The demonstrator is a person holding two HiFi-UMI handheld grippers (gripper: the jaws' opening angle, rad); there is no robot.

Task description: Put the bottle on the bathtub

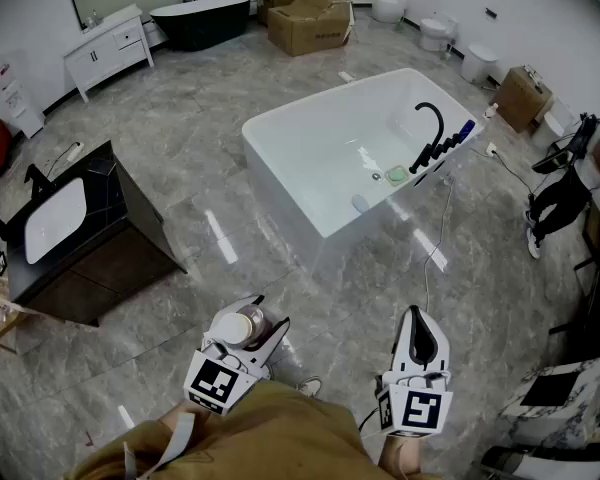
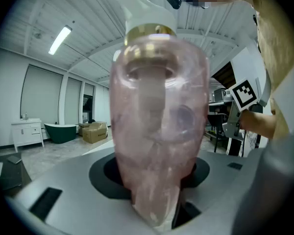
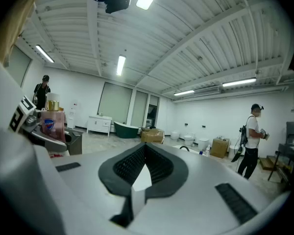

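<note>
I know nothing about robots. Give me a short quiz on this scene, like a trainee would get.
1. True or false: the bottle already stands on the white bathtub.
2. What is the left hand-held gripper holding? A) nothing B) the bottle C) a towel
3. Fill in: the tap on the white bathtub is coloured ____.

Key: 1 false; 2 B; 3 black.
</note>
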